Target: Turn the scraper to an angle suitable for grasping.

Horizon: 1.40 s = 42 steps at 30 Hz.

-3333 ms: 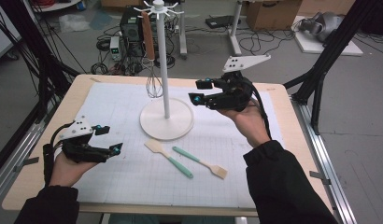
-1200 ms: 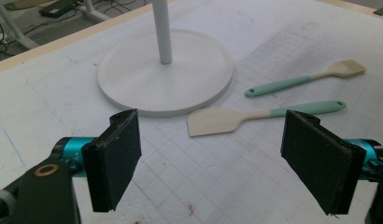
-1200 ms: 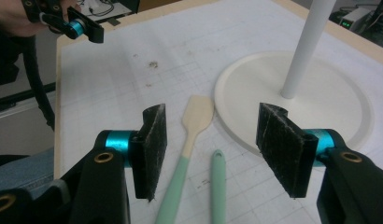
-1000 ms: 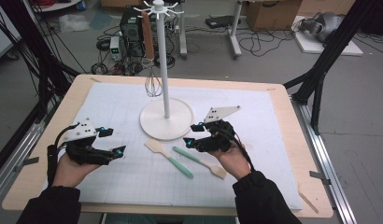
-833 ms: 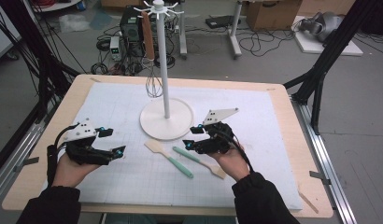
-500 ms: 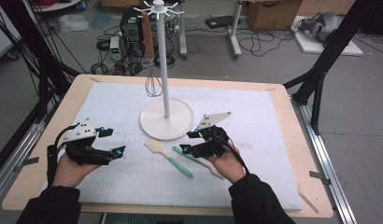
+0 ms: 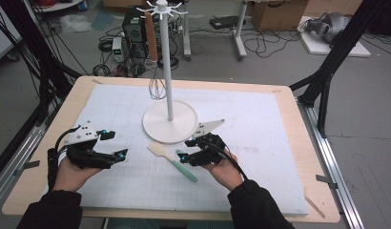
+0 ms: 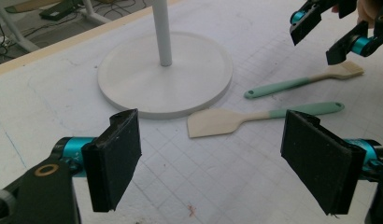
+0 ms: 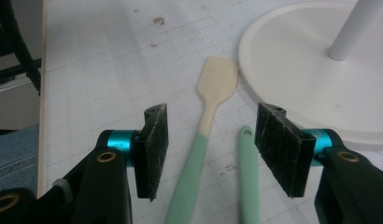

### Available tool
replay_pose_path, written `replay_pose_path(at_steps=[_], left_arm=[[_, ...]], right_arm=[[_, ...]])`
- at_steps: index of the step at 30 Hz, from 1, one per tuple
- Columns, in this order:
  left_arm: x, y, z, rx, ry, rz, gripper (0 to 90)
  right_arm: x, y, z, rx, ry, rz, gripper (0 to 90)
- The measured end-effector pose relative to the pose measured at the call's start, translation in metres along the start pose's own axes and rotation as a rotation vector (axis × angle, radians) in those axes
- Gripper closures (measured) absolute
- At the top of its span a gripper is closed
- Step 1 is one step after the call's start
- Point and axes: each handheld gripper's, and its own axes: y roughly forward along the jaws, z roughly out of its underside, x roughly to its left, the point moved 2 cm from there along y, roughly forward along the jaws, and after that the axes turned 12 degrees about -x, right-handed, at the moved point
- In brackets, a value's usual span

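The white stand (image 7: 169, 126) sits mid-table w/ a whisk (image 7: 157, 85) hung from one of its top hooks, so by the look of it one utensil is up. Two utensils lie flat on the gridded mat (image 7: 279, 143), not lifted: the spatula (image 7: 172, 160) and the pastry brush (image 8: 301, 81), side by side just in front of the stand's base.

The right gripper (image 7: 184, 155) hovers low over both handles — in the right gripper view its jaws are about half open, nothing gripped, w/ the spatula's green handle and the brush's handle end (image 9: 248, 177) both lying betw. the pads (image 9: 152, 149). The left gripper (image 7: 116, 144) rests apart at the table's left, jaws wide and empty.

Left to do, as a judgement: pick one utensil, lift it, hang it, then the other.

In the way: the two handles lie so close that a closing grip could catch both or nudge the neighbour. The stand's base rim is just beside the right jaw — little room there. Floor clutter (cables, boxes) beyond the table is well apart, no concern.
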Motion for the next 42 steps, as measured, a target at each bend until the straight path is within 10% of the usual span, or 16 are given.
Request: replay_pose_path(at_steps=[42], left_arm=[[0.000,0.000,0.001,0.001,-0.001,0.001,20.5]], right_arm=[[0.008,0.029,0.038,0.092,0.041,0.032,56.0]])
